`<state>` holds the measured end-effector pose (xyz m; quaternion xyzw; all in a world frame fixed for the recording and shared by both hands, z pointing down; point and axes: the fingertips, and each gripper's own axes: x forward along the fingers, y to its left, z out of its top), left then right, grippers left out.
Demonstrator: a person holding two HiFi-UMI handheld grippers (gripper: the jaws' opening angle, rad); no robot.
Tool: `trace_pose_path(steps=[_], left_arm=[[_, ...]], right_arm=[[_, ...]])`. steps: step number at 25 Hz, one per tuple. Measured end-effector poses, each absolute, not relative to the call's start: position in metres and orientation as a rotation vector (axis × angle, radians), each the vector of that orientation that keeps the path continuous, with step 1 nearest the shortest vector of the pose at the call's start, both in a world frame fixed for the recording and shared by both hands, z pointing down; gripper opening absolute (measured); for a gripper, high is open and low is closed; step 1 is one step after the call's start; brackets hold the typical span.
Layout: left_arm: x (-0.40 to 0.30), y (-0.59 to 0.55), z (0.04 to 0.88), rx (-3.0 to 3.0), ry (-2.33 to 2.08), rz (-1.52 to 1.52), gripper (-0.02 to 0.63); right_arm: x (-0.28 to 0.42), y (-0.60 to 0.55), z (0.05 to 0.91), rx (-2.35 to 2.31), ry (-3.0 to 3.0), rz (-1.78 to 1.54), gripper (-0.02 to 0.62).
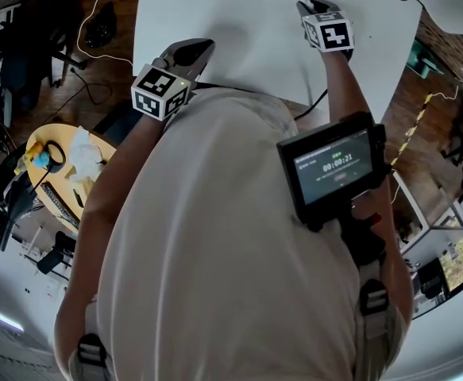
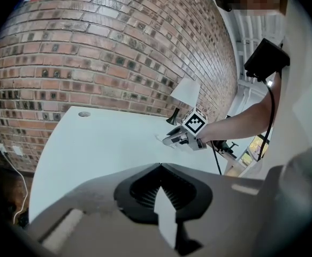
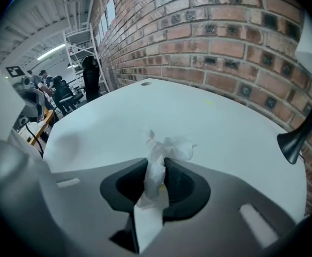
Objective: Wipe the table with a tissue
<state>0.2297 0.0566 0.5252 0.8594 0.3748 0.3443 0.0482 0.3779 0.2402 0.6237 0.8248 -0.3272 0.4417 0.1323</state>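
Right gripper view: the right gripper point(image 3: 157, 170) is clamped nearly closed on one crumpled tissue point(image 3: 169, 148). The tissue's loose end pokes past the tips over the far right of the single white worktop point(image 3: 220, 127). Soft, light and easily torn, it is best pinched by its bunched middle, as now. The left gripper point(image 2: 160, 166), second of two, is closed and empty at the near left edge.
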Motion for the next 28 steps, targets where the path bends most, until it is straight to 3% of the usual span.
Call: trace_pose_path(steps=[12, 28], left_arm=[[0.227, 0.062, 0.526, 2.607, 1.189, 1.055, 0.005], [0.218, 0.05, 0.527, 2.627, 1.112, 1.061, 0.005]], right_arm=[[0.365, 0.261, 0.617, 2.409, -0.925, 1.184, 0.11], [0.389, 0.317, 0.627, 2.547, -0.579, 1.33, 0.08]])
